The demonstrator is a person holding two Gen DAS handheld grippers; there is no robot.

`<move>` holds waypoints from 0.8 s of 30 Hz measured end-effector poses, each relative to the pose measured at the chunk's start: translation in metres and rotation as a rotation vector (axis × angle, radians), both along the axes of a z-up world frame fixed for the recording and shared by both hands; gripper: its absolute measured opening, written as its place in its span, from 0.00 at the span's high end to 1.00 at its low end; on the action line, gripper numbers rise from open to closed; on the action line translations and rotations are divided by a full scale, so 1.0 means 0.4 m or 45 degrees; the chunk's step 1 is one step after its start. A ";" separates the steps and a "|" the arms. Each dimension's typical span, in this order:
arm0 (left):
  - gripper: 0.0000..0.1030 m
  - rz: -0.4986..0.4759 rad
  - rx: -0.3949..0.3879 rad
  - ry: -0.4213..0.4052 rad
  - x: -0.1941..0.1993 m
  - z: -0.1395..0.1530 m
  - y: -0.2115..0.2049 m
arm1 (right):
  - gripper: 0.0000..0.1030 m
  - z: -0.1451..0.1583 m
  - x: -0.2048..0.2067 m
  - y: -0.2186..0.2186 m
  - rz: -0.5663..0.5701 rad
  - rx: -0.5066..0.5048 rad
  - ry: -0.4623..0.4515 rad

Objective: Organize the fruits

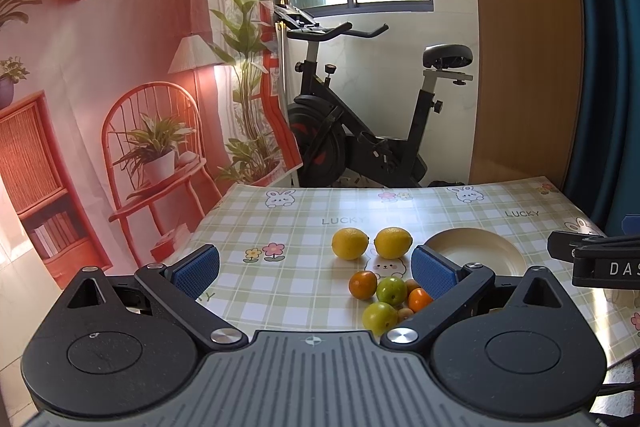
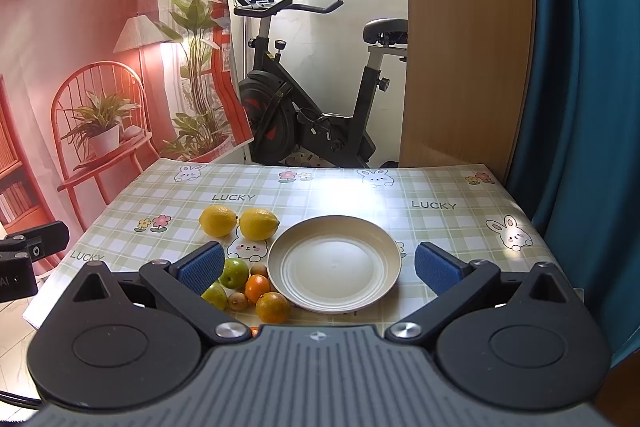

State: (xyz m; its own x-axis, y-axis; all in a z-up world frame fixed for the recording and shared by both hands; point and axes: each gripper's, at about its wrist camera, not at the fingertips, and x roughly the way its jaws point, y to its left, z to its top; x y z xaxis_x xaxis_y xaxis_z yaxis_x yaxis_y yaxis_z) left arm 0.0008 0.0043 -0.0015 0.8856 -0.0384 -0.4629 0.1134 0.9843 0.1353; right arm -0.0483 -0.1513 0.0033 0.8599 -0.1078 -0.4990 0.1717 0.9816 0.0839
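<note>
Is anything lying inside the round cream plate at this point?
Nothing: the round cream plate shows a bare bowl. Both yellow lemons and the smaller green and orange fruits sit on the checked tablecloth beside it. Its underside is hidden.

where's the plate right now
The empty cream plate sits on the checked tablecloth, centred in the right wrist view between the open fingers. The fruit cluster is just to its left, the nearest orange at its near-left rim.
</note>
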 end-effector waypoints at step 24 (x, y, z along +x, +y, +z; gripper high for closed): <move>0.00 0.002 -0.013 0.005 -0.002 -0.002 0.006 | 0.00 0.004 0.004 0.001 0.000 -0.010 -0.002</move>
